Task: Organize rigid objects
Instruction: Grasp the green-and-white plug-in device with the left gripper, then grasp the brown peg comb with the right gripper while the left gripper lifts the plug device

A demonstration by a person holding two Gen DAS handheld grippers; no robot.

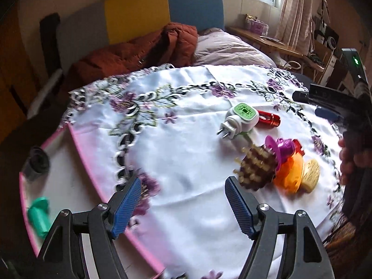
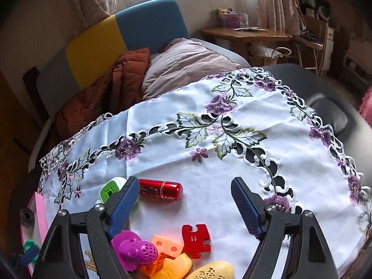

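A pile of small rigid things lies on the embroidered white cloth (image 1: pixel 186 153). It holds a brown bristled brush (image 1: pixel 258 167), a purple perforated piece (image 2: pixel 137 251), an orange piece (image 1: pixel 290 174), a beige oval (image 1: pixel 310 172) and a red puzzle piece (image 2: pixel 195 237). A white plug with a green face (image 1: pixel 241 121) and a red cylinder (image 2: pixel 160 189) lie just beyond. My left gripper (image 1: pixel 183 207) is open over bare cloth, left of the brush. My right gripper (image 2: pixel 184 207) is open above the pile, with the red cylinder beside its left finger, untouched.
A pink-rimmed tray (image 1: pixel 76 144) at the cloth's left edge holds a black cylinder (image 1: pixel 37 162) and a green roll (image 1: pixel 39 214). A person's hand (image 1: pixel 348 160) shows at the right. A bed with a rust quilt (image 1: pixel 139 55) lies behind, and a wooden desk (image 2: pixel 246 33) stands by the window.
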